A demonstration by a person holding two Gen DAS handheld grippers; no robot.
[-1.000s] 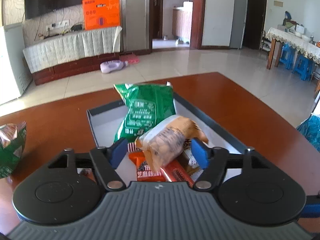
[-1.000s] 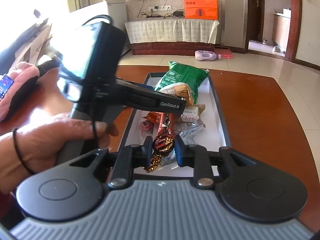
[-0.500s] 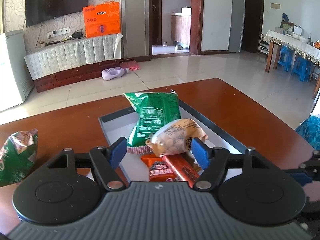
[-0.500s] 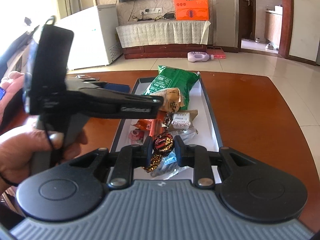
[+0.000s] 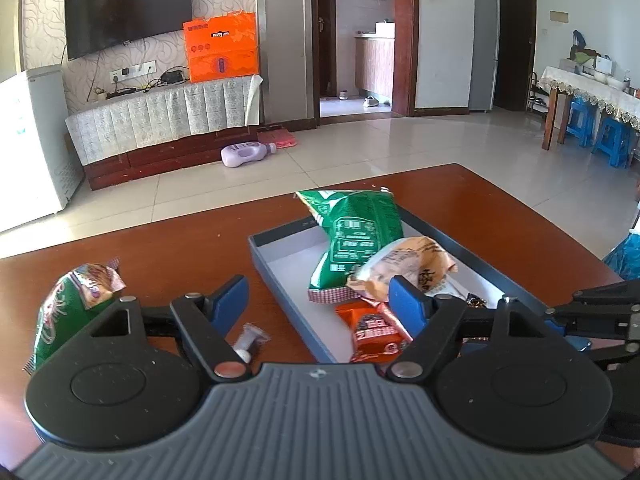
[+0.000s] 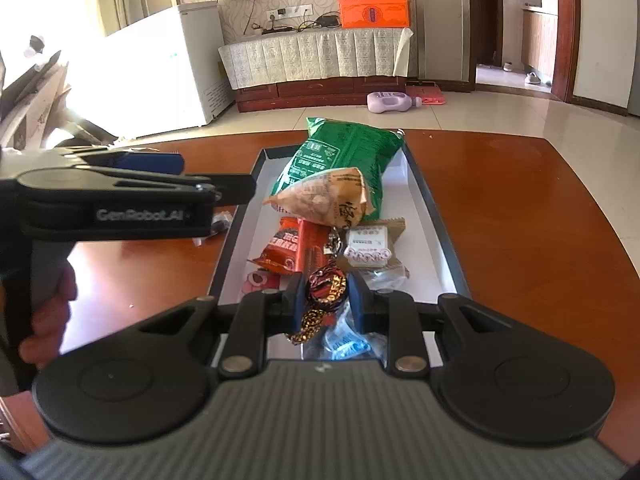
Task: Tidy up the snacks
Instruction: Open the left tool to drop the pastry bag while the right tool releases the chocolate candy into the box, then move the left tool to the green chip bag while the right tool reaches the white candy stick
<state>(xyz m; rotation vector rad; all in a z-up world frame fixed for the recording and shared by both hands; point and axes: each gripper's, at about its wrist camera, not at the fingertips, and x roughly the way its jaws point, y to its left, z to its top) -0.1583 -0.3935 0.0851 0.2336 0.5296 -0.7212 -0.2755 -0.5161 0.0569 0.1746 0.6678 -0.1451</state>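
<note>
Left wrist view first, from its left edge: a green snack bag point(image 5: 66, 312) lies on the brown table point(image 5: 168, 252), and just right of it a small clear-wrapped sweet point(image 5: 251, 340) sits on the wood between the blue pads of the left gripper point(image 5: 318, 300). Its jaws have just been opening and stand spread wide, with nothing pressed between them; the left pad hangs over bare table, the right pad over the tray point(image 5: 280, 240). That shallow grey tray, dark-rimmed, holds a large green packet point(image 5: 356, 236) leaning toward its far end, a tan packet of nuts point(image 5: 404, 264) resting against the green one, and an orange-red bar point(image 5: 374, 332) nearer the camera. At the far right edge the black frame of the other tool pokes in. Right wrist view, again from the left: a person's hand point(image 6: 50, 320) grips the handle of the left tool, whose body crosses the left half of the picture beside the tray's left rim. Further right, inside the tray, lie the orange-red bar, a pink-patterned sweet point(image 6: 262, 280), the tan packet on top of the green one, and a beige square packet point(image 6: 370, 248). The right gripper point(image 6: 326, 294) is pinched on a candy in a dark red and gold wrapper point(image 6: 325, 286), held above the tray's near end, over a blue-printed clear wrapper point(image 6: 344, 342).
</note>
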